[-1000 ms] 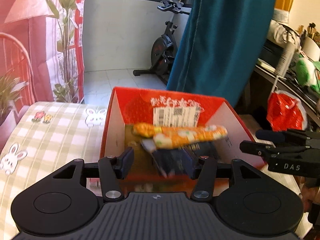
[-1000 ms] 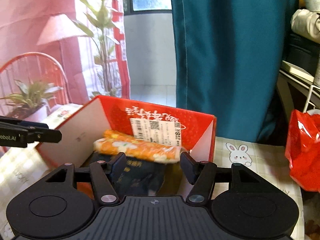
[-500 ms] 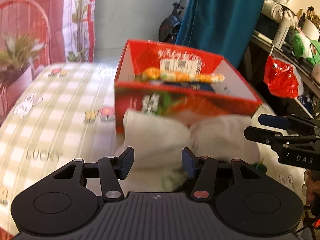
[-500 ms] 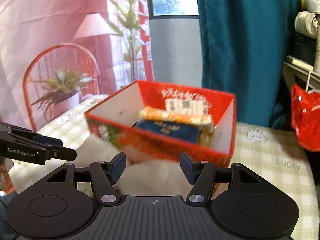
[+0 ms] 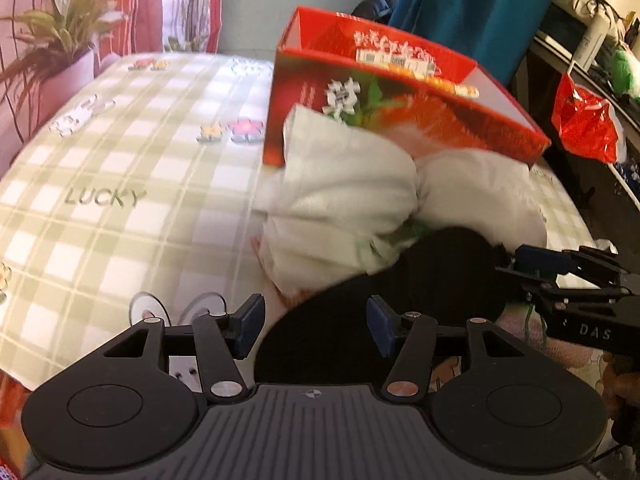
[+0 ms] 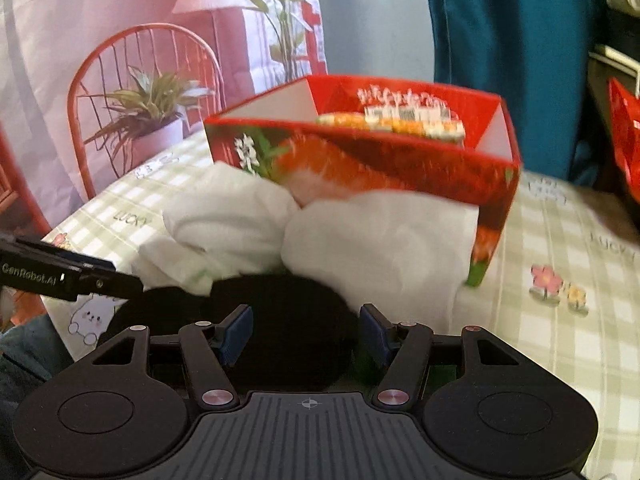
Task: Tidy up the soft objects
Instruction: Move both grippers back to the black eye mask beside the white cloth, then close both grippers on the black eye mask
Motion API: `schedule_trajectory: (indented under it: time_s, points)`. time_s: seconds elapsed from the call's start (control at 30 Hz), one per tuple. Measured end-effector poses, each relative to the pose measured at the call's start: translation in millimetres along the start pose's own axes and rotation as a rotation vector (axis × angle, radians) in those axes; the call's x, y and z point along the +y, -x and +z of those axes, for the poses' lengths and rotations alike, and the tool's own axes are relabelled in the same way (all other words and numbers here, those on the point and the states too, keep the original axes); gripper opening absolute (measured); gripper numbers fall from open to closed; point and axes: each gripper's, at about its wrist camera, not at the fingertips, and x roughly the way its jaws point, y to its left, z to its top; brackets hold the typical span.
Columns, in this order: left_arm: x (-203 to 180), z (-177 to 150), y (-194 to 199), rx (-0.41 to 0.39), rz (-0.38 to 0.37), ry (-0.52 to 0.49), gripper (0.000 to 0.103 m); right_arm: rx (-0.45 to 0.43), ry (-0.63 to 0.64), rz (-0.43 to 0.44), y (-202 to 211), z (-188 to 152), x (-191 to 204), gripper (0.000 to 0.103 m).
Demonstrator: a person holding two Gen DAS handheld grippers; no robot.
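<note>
Left wrist view: left claw point(image 5: 314, 326) released, jaws spread wide, a black soft item point(image 5: 384, 304) low between them, not gripped. Right claw point(image 6: 304, 334) also spread and empty over the same black item point(image 6: 260, 320). Beyond it, white cloth bundle point(image 5: 352, 200) lies on the checked worktop point(image 5: 120, 168), pressed against the front of the red box point(image 5: 400, 92). Box already holds an orange packet point(image 6: 400, 126).

Risks, my read:
- both claws target one item; closing together could stretch it or make them collide
- black fabric touches the white bundle, so a deep pinch may drag both
- frames blurred; a fast approach could shove the box
</note>
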Motion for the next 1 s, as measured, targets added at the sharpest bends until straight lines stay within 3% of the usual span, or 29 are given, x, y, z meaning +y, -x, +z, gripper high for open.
schedule_trajectory:
  time_s: [0.23,0.43,0.7,0.8,0.93,1.0]
  points:
    - [-10,-5,-8,0.031,-0.028,-0.039,0.059,0.036,-0.039,0.008,-12,-6,-10,0.056]
    - [-13,-12,-26,0.060,-0.002,-0.049,0.059,0.050,-0.049,0.020,-26,-9,-12,0.056]
    - [-14,-5,-42,0.043,0.026,-0.067,0.061,0.034,-0.052,0.063,-25,-4,-9,0.055]
    - [-13,-2,-43,0.044,0.031,-0.066,0.062,0.004,-0.057,0.064,-18,-2,-9,0.046]
    - [-12,-1,-46,0.044,0.029,-0.058,0.063,-0.040,-0.046,0.056,-7,6,-11,0.019]
    - [-11,-1,-45,0.043,0.025,-0.054,0.063,-0.054,-0.036,0.056,-3,10,-12,0.011]
